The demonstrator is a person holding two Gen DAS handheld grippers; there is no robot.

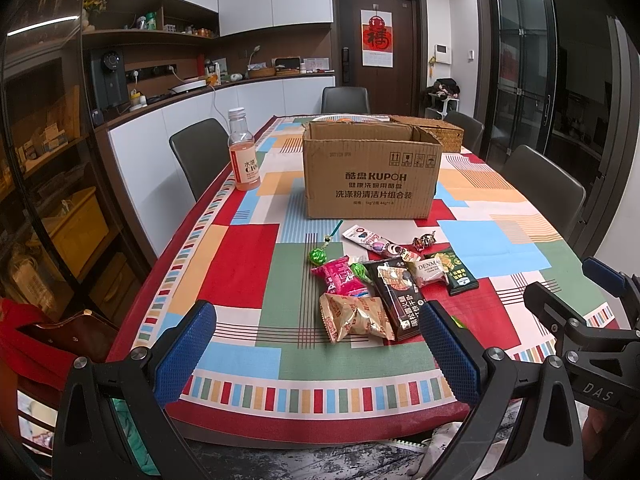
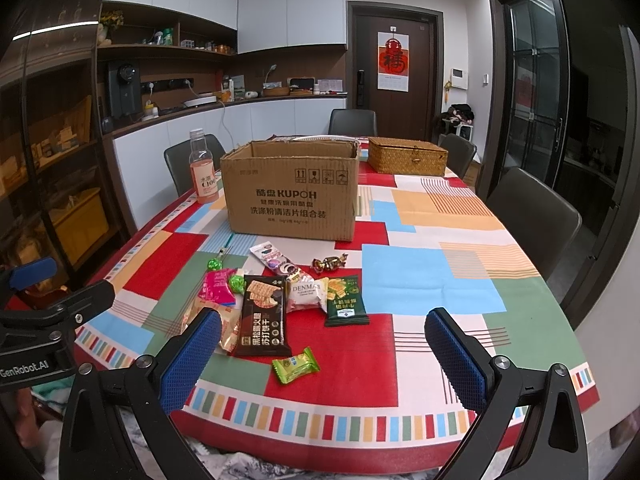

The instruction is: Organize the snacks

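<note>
Snacks lie in a loose cluster on the near half of the table (image 2: 440,280), on its patchwork cloth. At the middle is a long black cracker pack (image 2: 262,316), and to its right a white Denmas bun (image 2: 306,294) touches a dark green pack (image 2: 344,300). Left of the black pack sit a pink packet (image 1: 340,278) and two tan packets (image 1: 354,316), the tan ones nearest the left gripper. A small green candy (image 2: 296,365) lies alone nearer the table edge, just in front of the black pack. Farther back are a white wrapper with round pictures (image 2: 274,260), a gold-wrapped sweet (image 2: 330,263) and a green foil lollipop (image 2: 215,265) with its stick pointing toward the box.

Behind the cluster stands an open cardboard box (image 2: 292,196), flaps up, its printed side facing the grippers. A pink drink bottle (image 2: 203,172) stands upright just left of it, and a woven lidded basket (image 2: 407,156) sits behind it to the right.

Both grippers hover over the near table edge, touching nothing. The left gripper (image 1: 316,350) has its jaws spread wide, empty, framing the tan packets. The right gripper (image 2: 322,354) is likewise wide open and empty, the small green candy lying between its blue pads (image 2: 454,354) in view.

Dark chairs (image 2: 532,216) ring the table.
</note>
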